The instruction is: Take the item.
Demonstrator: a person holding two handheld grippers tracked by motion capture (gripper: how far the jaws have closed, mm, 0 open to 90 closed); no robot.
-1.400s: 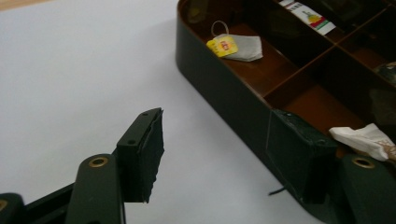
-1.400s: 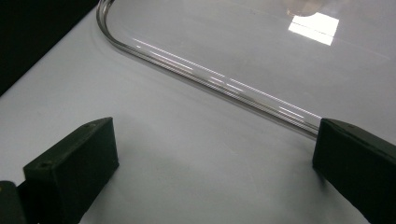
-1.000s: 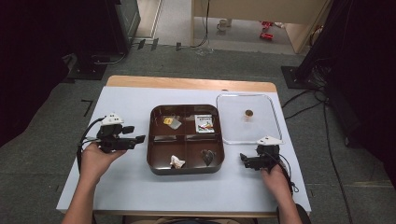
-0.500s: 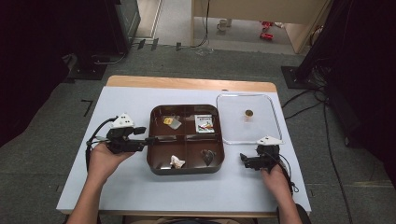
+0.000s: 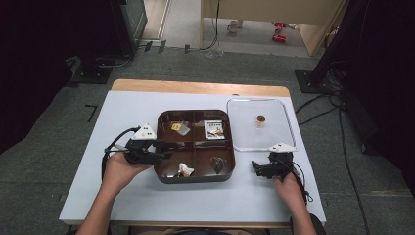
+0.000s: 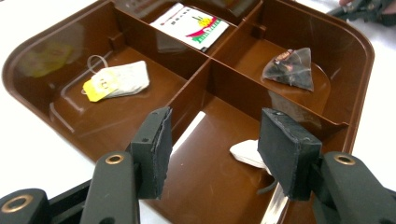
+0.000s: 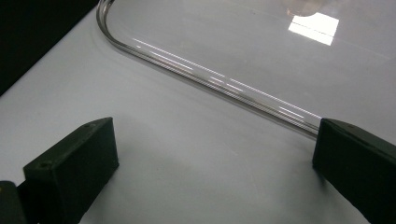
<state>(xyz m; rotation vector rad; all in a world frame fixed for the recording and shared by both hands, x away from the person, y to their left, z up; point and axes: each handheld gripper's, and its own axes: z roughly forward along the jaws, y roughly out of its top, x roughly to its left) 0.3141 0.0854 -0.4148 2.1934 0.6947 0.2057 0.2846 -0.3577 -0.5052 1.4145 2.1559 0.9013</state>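
Well, the desk [image 5: 147, 103] under its pale cover was the biggest thing before me, and on it sat the brown tray [image 5: 195, 179] with its four compartments, just left of the clear lid [image 5: 240, 122] that lay flat beside it, the two nearly touching along one edge. A small round brown thing [image 5: 261, 118] lay on the lid; I could not tell what it was.

My left gripper [image 6: 212, 156] hung over the tray's left rim, its fingers [image 6: 154, 149] spread wide and grasping nothing. In the left gripper view they framed the near-left compartment, where a white tea bag [image 6: 250, 153] lay close to the right finger, partly hidden behind it. Whether it touched the finger I could not tell. Beyond the divider, the far-left compartment held a flat tea bag with a yellow tag [image 6: 119, 81] on a looped string. The far-right compartment held a printed sachet [image 6: 194, 25], and the near-right one a dark pyramid tea bag [image 6: 289, 70].

My right gripper [image 5: 258, 169] rested low by the near corner of the lid, well apart from the tray. Its fingers [image 7: 74, 168] were released too, wide apart over bare desk, with the lid's curved rim running just ahead of them and nothing between them.
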